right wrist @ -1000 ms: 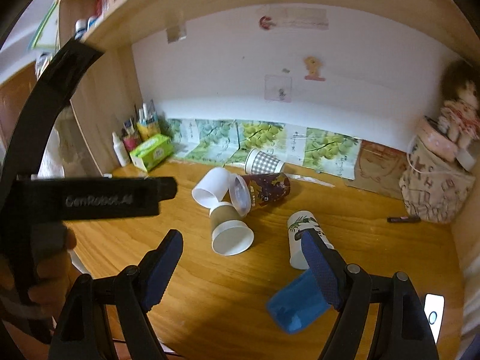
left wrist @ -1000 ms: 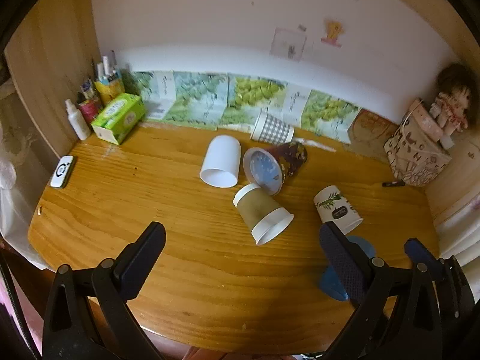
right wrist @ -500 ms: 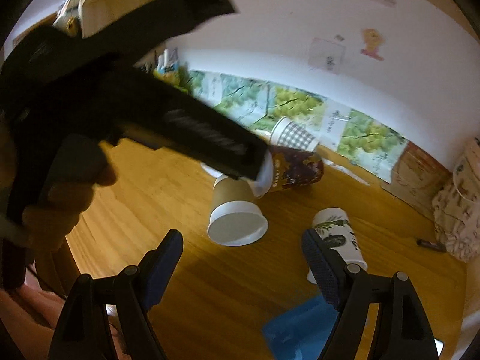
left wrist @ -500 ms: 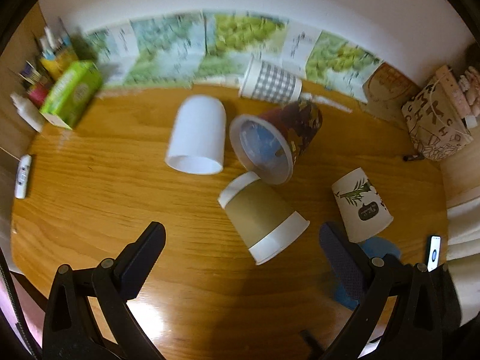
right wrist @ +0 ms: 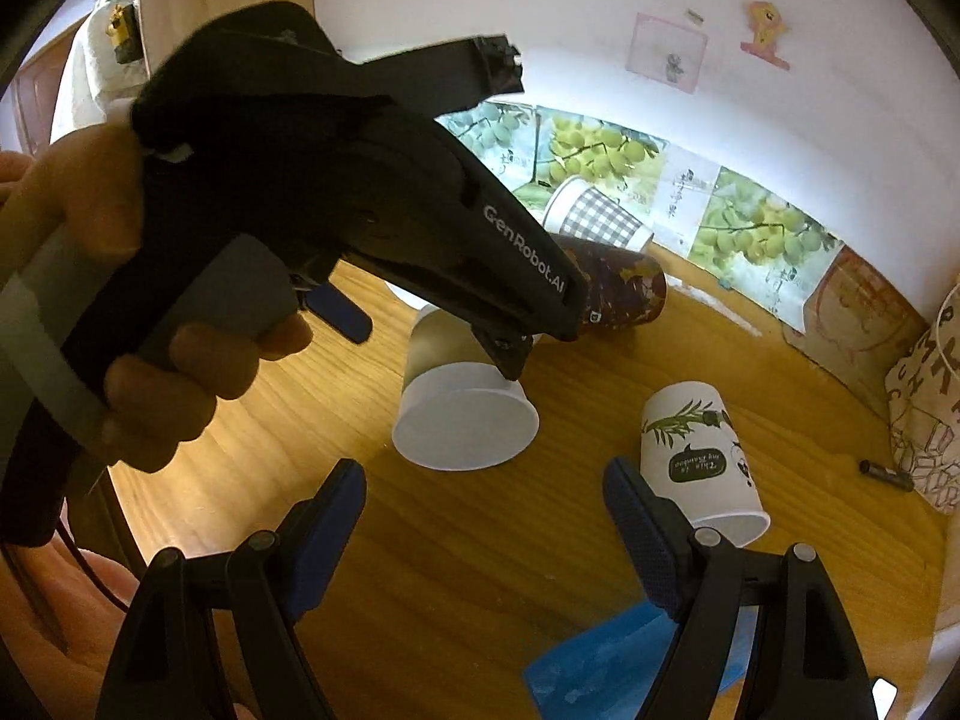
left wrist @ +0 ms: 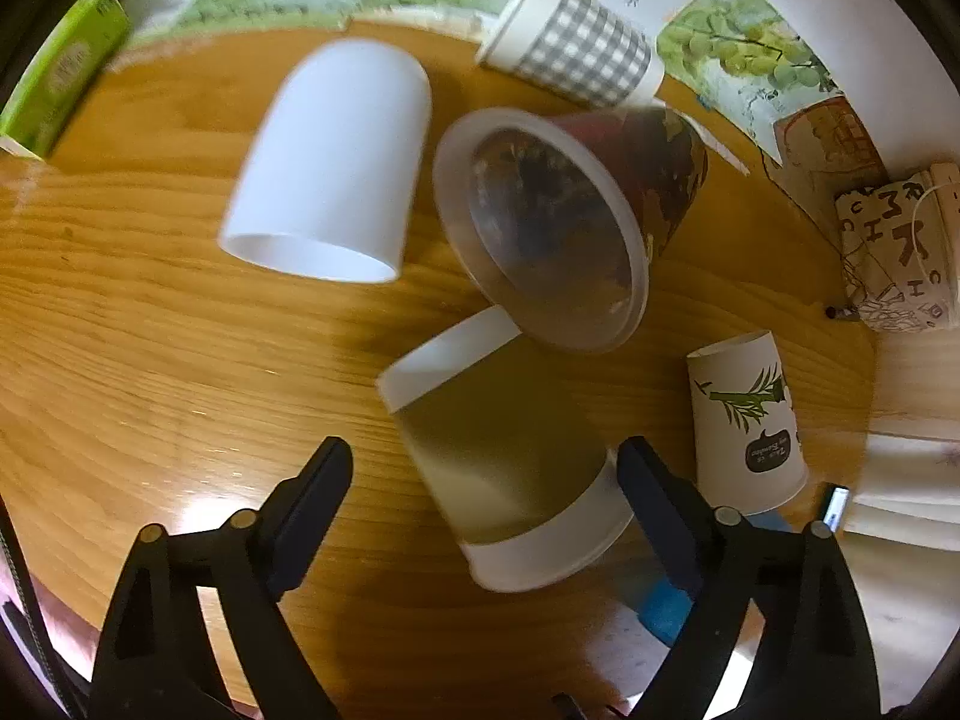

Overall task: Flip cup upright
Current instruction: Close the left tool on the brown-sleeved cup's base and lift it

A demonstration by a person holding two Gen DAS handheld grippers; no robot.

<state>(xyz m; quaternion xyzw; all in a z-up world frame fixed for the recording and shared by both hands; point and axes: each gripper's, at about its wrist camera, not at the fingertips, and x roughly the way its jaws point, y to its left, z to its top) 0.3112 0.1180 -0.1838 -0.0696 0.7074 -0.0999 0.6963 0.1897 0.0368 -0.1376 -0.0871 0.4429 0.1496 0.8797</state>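
Left wrist view, both jaws wide, brown cup [left wrist: 510,456] toppled, lidded cup [left wrist: 558,222] touching it.

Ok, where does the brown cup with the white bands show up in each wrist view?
Left wrist: the brown cup lies on its side at lower centre, between the open left tongs, wide end toward the camera.
Right wrist: the same cup is at centre, partly behind the left tongs, beyond the open right tongs.
Shared landmark: the leaf-print cup, to its right in both.
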